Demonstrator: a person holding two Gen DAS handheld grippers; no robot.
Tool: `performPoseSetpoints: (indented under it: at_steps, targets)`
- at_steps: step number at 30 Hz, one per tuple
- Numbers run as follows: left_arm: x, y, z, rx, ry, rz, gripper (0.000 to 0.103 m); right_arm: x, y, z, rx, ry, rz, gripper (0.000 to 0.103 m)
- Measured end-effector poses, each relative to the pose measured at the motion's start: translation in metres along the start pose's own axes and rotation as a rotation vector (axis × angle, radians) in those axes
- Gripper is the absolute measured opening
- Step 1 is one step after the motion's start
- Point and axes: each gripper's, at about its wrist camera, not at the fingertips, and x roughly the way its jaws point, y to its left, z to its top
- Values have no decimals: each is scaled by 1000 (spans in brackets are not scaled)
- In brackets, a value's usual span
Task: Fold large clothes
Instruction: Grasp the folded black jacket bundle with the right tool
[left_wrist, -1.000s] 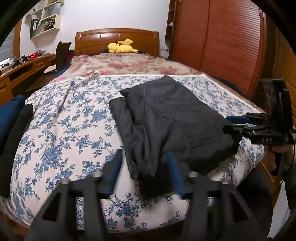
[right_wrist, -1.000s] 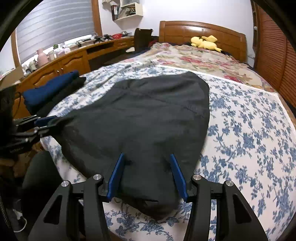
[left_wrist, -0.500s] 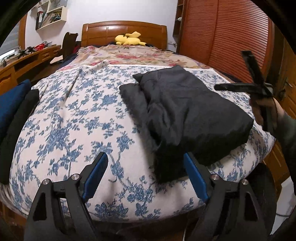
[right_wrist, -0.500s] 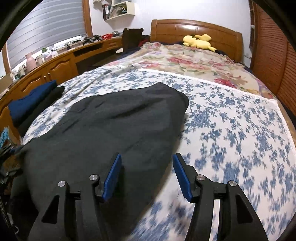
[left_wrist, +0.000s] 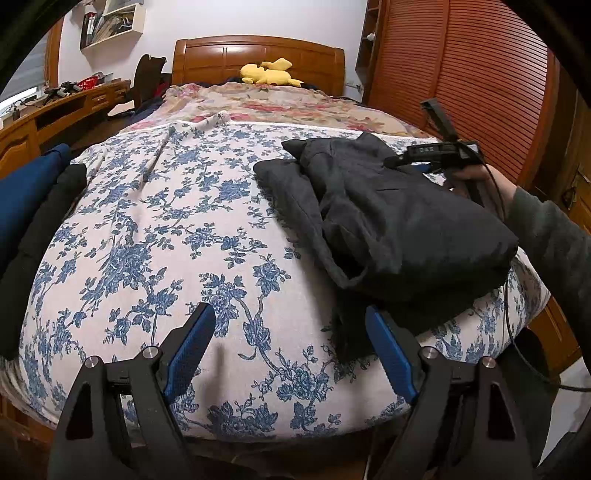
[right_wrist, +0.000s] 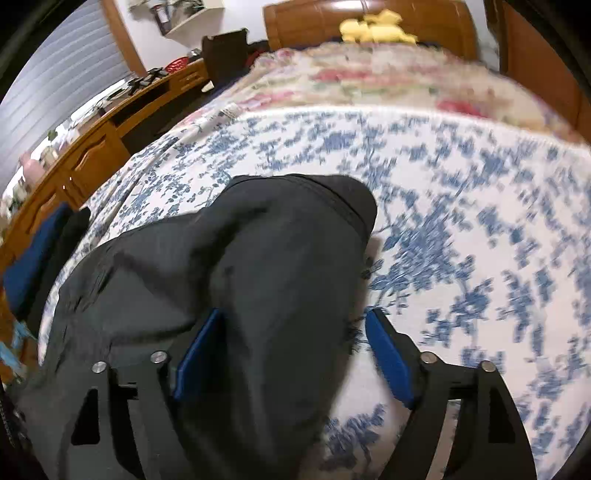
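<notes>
Your dark garment (left_wrist: 402, 225) lies part-folded at the bed's (left_wrist: 155, 236) near right edge, soft, limp and light; pinch doubled hems; left gripper (left_wrist: 286, 354) released, right gripper (right_wrist: 291, 354) opening astride the cloth.

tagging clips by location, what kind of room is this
Most likely a home bedroom: a bed with a wooden headboard and flowered bedspread, a yellow soft toy at its head, and a slatted wooden wardrobe alongside.
</notes>
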Motion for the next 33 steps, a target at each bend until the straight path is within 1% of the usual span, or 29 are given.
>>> performPoseSetpoints:
  at_steps: [4,6,7,8,9,10,11,12,13,15,18,23,24,28,33]
  targets:
    - [3,0,3,9,4,-2,84,30,-3,8,43,67,62,83]
    - [4,0,4,14,5,1,84,37,-2,9,42,73,87,74]
    - [3,0,4,16,4,1,84,38,-1,9,33,68,87,73]
    - [3,0,4,16,3,2,84,38,-1,9,22,66,88,67]
    - [3,0,4,15,2,3,84,39,-3,10,12,67,92,59]
    - [3,0,4,14,2,4,84,37,-4,10,-1,66,91,54]
    - [2,0,4,13,2,5,84,35,-4,10,-15,57,86,48]
    - [2,0,5,14,2,6,84,26,-4,7,-33,38,77,43]
    - [2,0,5,16,2,7,84,19,-1,4,-59,19,59,42]
    - [3,-1,5,20,4,11,84,11,5,-2,-89,-5,19,40]
    - [5,-1,5,17,5,11,84,-2,4,-15,-91,-11,-25,40]
    - [11,-4,7,15,8,-9,84,-24,-16,-39,-39,-15,-50,40]
    - [12,-5,8,17,8,-14,84,-34,-18,-45,-27,-20,-53,41]
    - [18,-9,12,27,13,-31,84,-51,-28,-65,-7,-28,-76,42]
    - [27,-12,16,26,22,-46,84,-65,-38,-81,24,-39,-74,44]
